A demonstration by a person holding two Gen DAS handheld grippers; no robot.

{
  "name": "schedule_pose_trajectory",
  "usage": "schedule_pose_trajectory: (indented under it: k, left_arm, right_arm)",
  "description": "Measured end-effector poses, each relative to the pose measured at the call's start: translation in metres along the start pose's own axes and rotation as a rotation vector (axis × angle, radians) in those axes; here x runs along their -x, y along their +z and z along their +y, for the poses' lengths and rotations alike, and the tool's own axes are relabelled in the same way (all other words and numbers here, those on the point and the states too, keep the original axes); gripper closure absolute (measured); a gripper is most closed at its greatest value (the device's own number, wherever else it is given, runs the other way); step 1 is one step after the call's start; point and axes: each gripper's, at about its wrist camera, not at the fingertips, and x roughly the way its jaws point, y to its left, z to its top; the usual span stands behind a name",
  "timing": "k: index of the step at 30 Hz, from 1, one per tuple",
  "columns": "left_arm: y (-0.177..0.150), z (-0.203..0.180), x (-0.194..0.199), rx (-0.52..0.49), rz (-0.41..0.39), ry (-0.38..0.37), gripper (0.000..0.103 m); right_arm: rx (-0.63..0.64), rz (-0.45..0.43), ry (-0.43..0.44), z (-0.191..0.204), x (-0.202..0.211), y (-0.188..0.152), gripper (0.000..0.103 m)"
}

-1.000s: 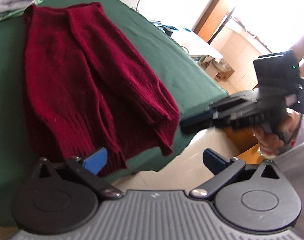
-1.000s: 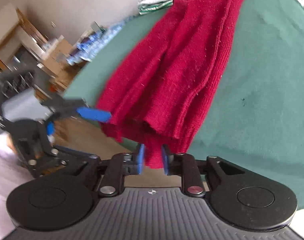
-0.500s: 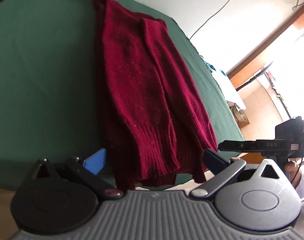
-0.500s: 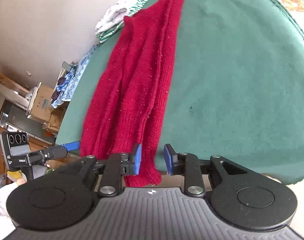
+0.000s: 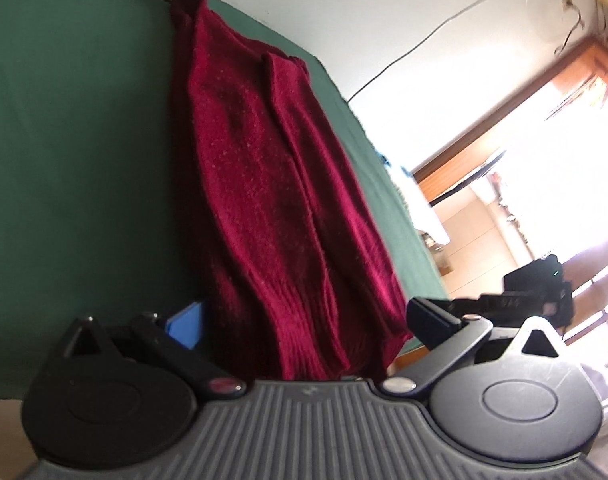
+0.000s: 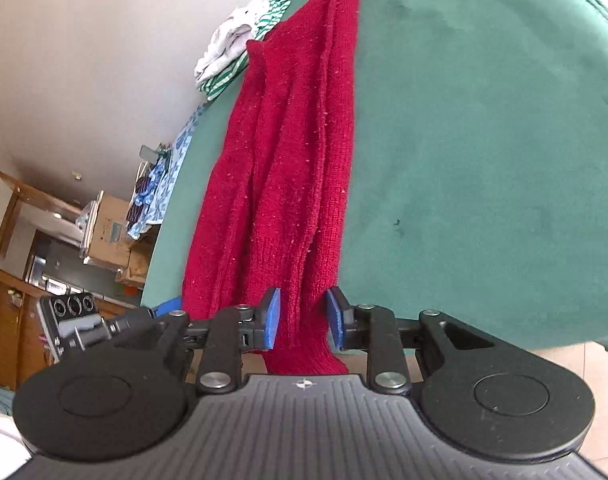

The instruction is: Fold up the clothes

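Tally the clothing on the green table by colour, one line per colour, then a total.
Red: 1, the red sweater lying lengthwise, its hem over the near edge.
White and green-striped: 1, the pile of clothes at the far end; separate items cannot be told.
Total: 2 on the green table.

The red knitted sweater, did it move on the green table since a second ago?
Yes. The red knitted sweater now lies stretched long and narrow across the green table; earlier its bottom hung bunched over the near edge.
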Motion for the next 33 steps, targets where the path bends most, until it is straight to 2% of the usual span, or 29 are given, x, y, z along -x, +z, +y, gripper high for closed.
schedule_pose_trajectory:
  k: [3, 6, 10, 13, 21, 25, 33]
  left_arm:
    - [0.001, -0.002, -0.003, -0.009, 0.007, -0.007, 0.001]
    - [-0.002, -0.007, -0.004, -0.028, 0.070, -0.038, 0.001]
    - [-0.007, -0.009, -0.003, -0.069, 0.066, -0.046, 0.001]
    - [0.000, -0.007, -0.016, 0.008, 0.053, -0.063, 0.001]
    - [-0.004, -0.006, -0.013, 0.004, 0.061, -0.090, 0.001]
    - [-0.004, -0.010, -0.021, -0.004, 0.038, -0.075, 0.001]
    - [0.001, -0.007, -0.024, 0.025, 0.056, -0.076, 0.005]
  right_arm:
    - [0.021, 0.009, 0.008, 0.003, -0.004, 0.001, 0.076]
    - [0.018, 0.027, 0.007, 0.004, -0.004, 0.002, 0.076]
    - [0.043, 0.083, 0.021, 0.001, 0.000, 0.000, 0.076]
    - [-0.006, 0.081, 0.049, -0.004, -0.005, 0.002, 0.077]
    - [0.045, 0.116, 0.062, 0.003, -0.009, 0.002, 0.078]
    - [0.003, 0.095, 0.080, -0.001, -0.014, 0.003, 0.078]
    - [-0.014, 0.052, 0.079, -0.001, -0.014, -0.005, 0.082]
